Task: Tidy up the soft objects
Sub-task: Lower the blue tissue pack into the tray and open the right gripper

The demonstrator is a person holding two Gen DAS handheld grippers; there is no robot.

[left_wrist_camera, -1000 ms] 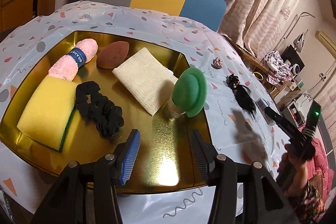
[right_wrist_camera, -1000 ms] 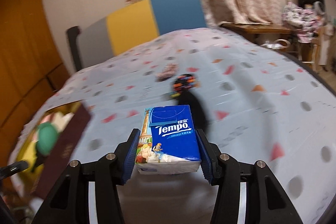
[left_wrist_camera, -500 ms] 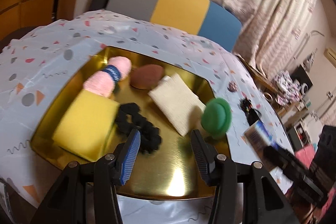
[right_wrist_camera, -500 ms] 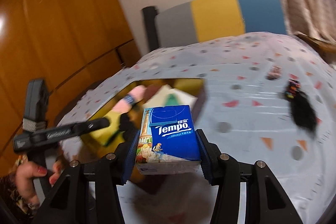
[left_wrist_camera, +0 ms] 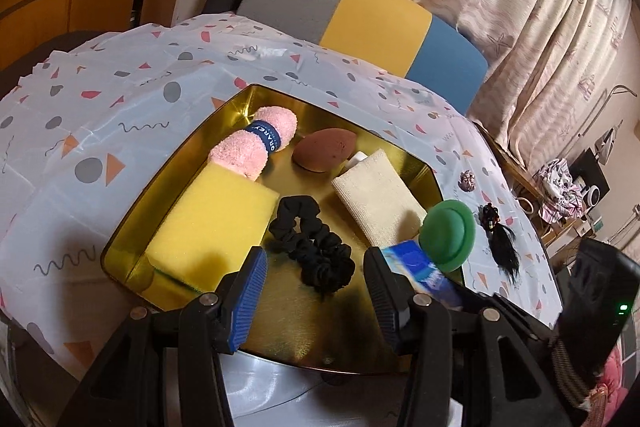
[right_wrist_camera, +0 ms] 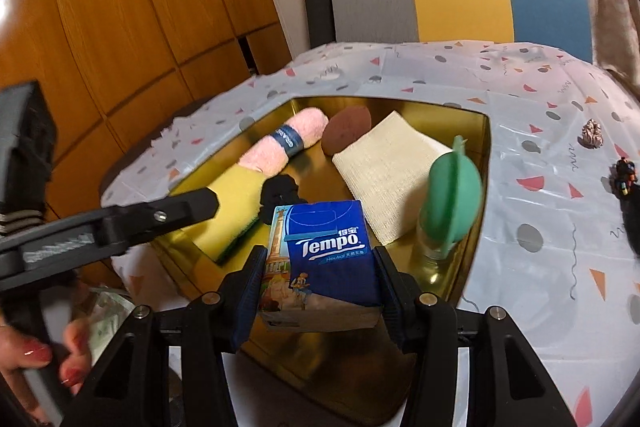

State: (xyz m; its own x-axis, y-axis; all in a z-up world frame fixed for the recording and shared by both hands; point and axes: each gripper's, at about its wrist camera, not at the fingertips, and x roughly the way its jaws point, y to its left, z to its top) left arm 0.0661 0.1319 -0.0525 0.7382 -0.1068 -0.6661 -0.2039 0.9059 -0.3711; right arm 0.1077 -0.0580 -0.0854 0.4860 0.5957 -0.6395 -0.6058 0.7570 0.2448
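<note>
My right gripper [right_wrist_camera: 318, 281] clamps the tissue pack [right_wrist_camera: 320, 259] by its sides above the gold tray's [right_wrist_camera: 482, 187] near corner; it looks light and crushable. My left gripper [left_wrist_camera: 314, 291] hangs open, empty. I judge the green sponge bottle [right_wrist_camera: 450, 199] and scrunchie [left_wrist_camera: 310, 247] crowd the landing spot.
</note>
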